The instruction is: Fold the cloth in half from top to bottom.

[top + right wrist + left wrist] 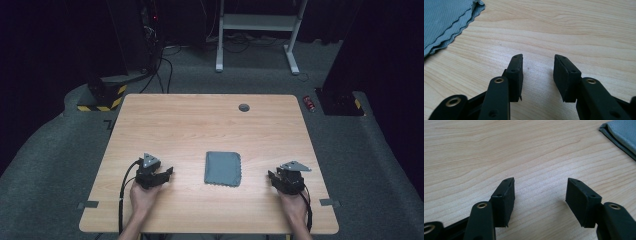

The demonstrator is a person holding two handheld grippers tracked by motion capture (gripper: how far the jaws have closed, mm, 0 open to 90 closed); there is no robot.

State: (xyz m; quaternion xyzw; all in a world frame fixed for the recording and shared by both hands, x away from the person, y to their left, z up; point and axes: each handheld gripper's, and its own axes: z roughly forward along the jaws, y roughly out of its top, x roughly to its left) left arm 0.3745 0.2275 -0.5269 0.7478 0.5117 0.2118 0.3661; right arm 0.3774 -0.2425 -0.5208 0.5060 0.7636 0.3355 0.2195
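At the near edge of the pale, wood-grained laminate table (pixel 200 120), two bare forearms come up from below, each hand wrapped around a black two-jaw gripper topped by a grey three-cornered plate. On the person's left, the left gripper (pixel 169 172) sits low over the board with a black cable looping back along the wrist; in the left gripper view (pixel 539 190) its flat, matte, rectangular pads stand wide apart with only bare grain between them, gripping nothing. On the right, the right gripper (pixel 270 176) rests likewise just above the surface; in the right gripper view (pixel 537 65) its rubbery black pads stand at a moderate gap, narrower than the other pair, again with nothing but wood between them. Between the two tools, and a little farther up the table, lies the grey folded cloth (pixel 223 168), a soft, finely woven rectangle with layered, scalloped edges; it is apart from both grippers, showing as a folded corner at the upper right of the left gripper view (pixel 622 135) and as a wavy hem at the upper left of the right gripper view (pixel 446 22). Farther back, near the far edge, a small round dark grommet (pixel 244 107) is set into the tabletop. Beyond the table, grey carpet (pixel 50 150) runs to a white metal frame (pixel 260 25) and a yellow-and-black striped base (pixel 102 100).
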